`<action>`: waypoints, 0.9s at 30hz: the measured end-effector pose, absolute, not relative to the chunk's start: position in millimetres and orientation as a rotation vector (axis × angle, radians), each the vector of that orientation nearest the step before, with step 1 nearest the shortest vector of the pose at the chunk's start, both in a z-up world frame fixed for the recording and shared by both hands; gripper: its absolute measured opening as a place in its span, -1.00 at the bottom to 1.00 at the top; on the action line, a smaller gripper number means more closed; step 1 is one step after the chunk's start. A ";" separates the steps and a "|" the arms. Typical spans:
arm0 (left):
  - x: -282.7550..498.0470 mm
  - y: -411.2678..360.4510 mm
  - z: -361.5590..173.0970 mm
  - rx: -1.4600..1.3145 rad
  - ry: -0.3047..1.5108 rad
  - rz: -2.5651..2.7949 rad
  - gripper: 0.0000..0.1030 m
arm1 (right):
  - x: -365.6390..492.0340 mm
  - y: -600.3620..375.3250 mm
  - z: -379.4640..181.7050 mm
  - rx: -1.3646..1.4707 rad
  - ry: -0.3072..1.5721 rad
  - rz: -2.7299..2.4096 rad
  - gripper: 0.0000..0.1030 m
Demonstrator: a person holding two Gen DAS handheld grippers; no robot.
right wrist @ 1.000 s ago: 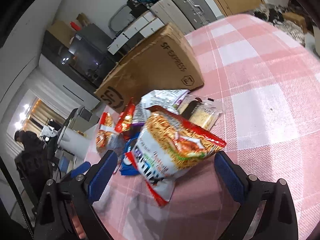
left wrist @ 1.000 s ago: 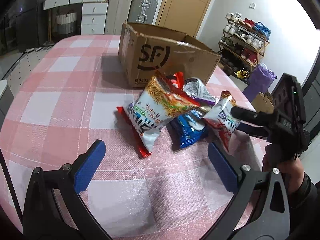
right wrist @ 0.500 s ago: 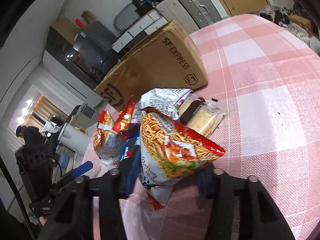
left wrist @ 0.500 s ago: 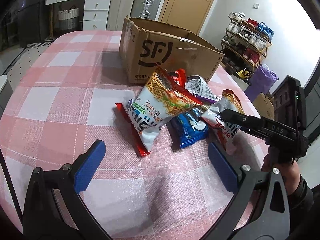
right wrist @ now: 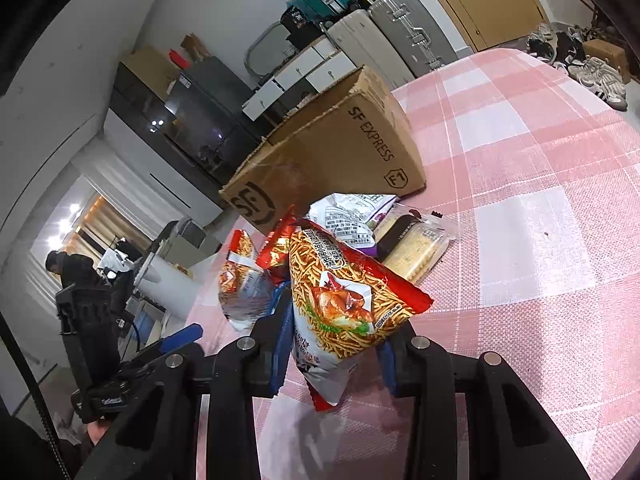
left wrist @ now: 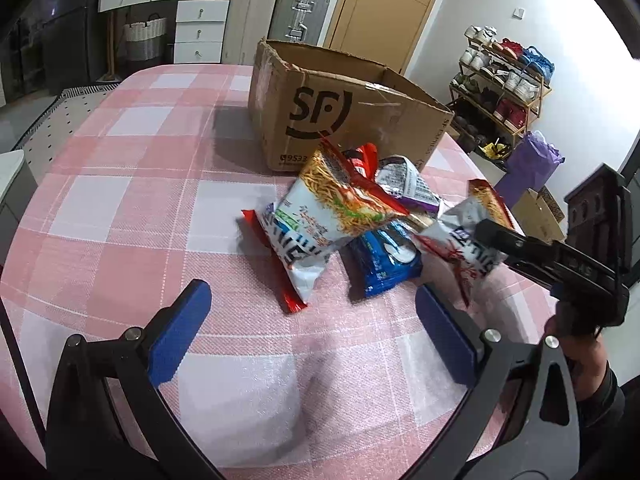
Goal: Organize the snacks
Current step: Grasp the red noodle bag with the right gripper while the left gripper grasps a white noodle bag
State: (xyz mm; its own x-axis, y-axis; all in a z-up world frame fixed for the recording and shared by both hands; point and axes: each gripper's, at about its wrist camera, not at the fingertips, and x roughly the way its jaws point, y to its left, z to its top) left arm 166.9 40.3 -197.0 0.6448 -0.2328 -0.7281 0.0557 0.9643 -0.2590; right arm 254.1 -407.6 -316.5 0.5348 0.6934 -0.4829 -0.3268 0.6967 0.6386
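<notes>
A pile of snack bags lies on the pink checked tablecloth (left wrist: 132,216) in front of an open cardboard box (left wrist: 344,112). My right gripper (right wrist: 334,354) is shut on a noodle snack bag (right wrist: 340,304) and holds it upright, its bottom raised just off the cloth; in the left wrist view the same bag (left wrist: 468,236) is at the right. My left gripper (left wrist: 312,328) is open and empty, short of the pile. Another noodle bag (left wrist: 324,216), a blue bag (left wrist: 384,256) and a white and purple bag (left wrist: 404,184) lie there.
A clear-wrapped cake pack (right wrist: 412,244) lies right of the pile. The box (right wrist: 328,160) is open at the top. Suitcases (left wrist: 296,12), drawers and a shoe rack (left wrist: 504,76) stand beyond the table. The table edge curves away on the right.
My right gripper has closed on the noodle bag and tipped it upright off the pile. My left gripper has stayed open and has moved slightly closer.
</notes>
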 end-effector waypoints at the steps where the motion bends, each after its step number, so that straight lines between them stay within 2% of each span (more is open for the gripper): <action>1: 167.4 41.5 -196.9 -0.217 0.858 -0.162 0.97 | 251.8 -409.7 -315.1 0.525 0.778 0.649 -0.30; 27: 238.3 29.9 -197.6 -0.144 0.944 -0.228 0.97 | 239.8 -431.2 -311.1 0.577 0.744 0.668 -0.30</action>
State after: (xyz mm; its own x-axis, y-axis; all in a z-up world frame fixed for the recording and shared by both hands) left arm 238.3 29.9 -197.6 0.5654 -0.2556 -0.7842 0.1306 0.9665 -0.2208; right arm 239.8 -431.2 -311.1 0.5529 0.7213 -0.4172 -0.3373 0.6516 0.6795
